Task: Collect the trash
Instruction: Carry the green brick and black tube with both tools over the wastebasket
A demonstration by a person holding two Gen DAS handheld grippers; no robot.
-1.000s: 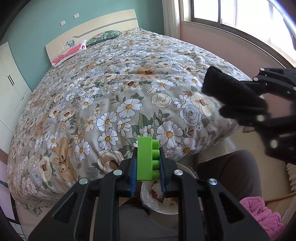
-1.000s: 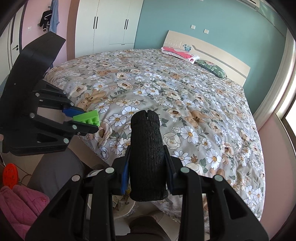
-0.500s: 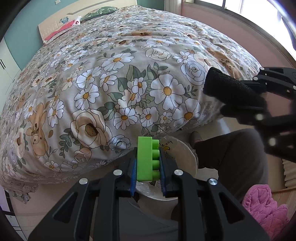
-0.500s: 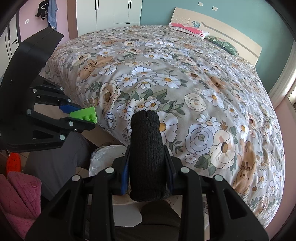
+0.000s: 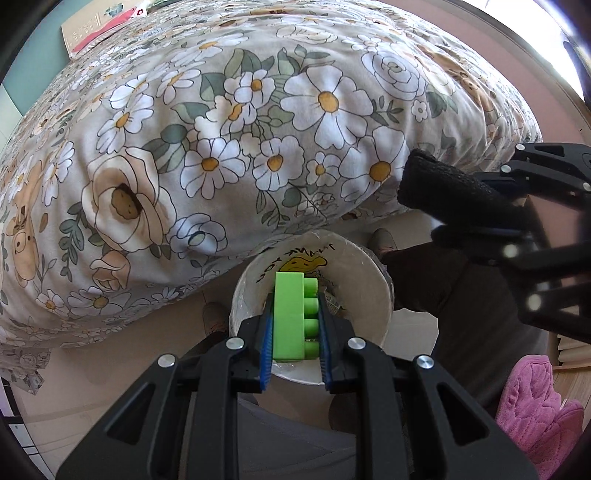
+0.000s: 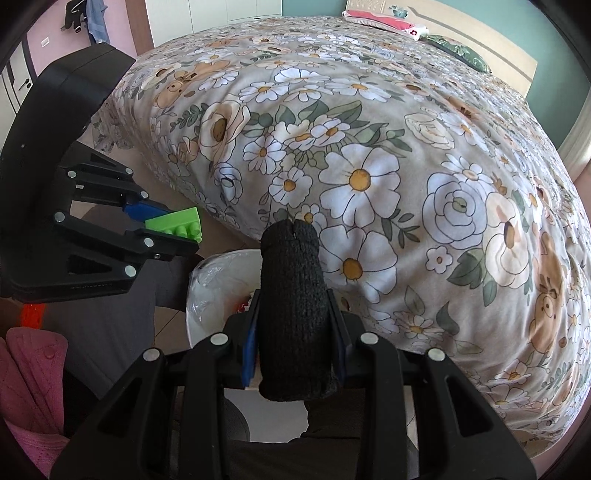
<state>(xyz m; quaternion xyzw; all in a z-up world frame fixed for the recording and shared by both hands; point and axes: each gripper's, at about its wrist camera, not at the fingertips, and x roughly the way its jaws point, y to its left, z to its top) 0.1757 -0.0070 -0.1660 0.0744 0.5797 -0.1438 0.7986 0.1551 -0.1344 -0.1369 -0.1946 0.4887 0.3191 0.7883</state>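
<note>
My left gripper (image 5: pixel 294 317) is shut on a green toy brick (image 5: pixel 293 314) and holds it right above the open white trash bin (image 5: pixel 369 258) on the floor by the bed. The brick also shows in the right wrist view (image 6: pixel 177 224). My right gripper (image 6: pixel 293 325) is shut on a black knitted sock (image 6: pixel 293 317). It holds it above and to the right of the bin (image 6: pixel 207 288), which has a plastic liner with some trash inside. The sock also shows in the left wrist view (image 5: pixel 450 195).
The bed with a floral quilt (image 5: pixel 229 122) bulges over the bin's far side. The person's grey-trousered legs (image 5: pixel 461 302) flank the bin. A pink slipper (image 5: pixel 535 410) lies at the right. White wardrobes (image 6: pixel 207 14) stand far behind.
Both grippers have lowered and tilted down toward the floor. The bin has come into full view under the green brick. Both grips are unchanged.
</note>
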